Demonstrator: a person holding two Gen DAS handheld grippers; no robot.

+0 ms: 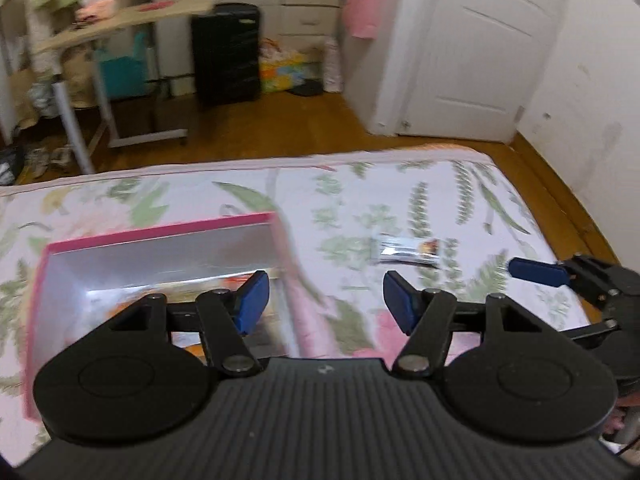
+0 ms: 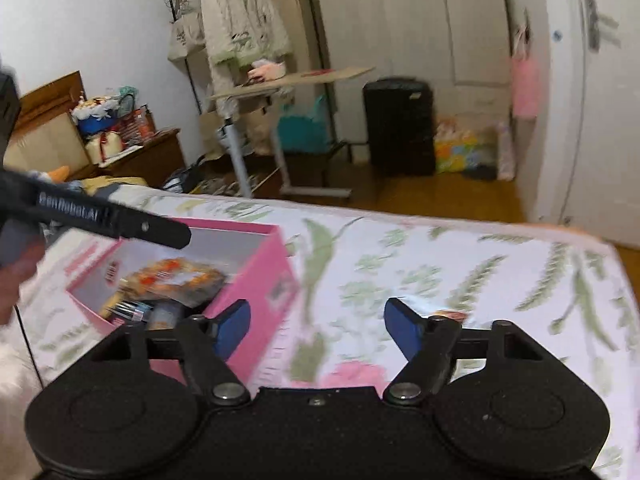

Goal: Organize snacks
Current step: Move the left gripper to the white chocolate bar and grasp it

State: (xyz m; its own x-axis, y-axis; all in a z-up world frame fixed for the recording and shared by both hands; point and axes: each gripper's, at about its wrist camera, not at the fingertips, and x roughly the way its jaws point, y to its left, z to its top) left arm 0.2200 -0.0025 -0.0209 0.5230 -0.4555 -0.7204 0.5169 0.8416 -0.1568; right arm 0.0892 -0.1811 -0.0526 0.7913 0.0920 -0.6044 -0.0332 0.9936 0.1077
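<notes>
Left wrist: left tool [image 1: 326,302] spread wide, empty | right tool [image 2: 318,330] spread wide, empty

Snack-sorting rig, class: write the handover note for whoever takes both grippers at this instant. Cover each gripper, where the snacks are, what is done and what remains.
Left gripper: open, empty, over the pink box's right wall.
Right gripper: open, empty, above the bed right of the box.
Pink box: on the bed, several snack packets already inside.
Left out: one silver snack packet lying loose on the floral sheet, right of the box.
Next, probably: pick that packet up and put it in the box.
</notes>
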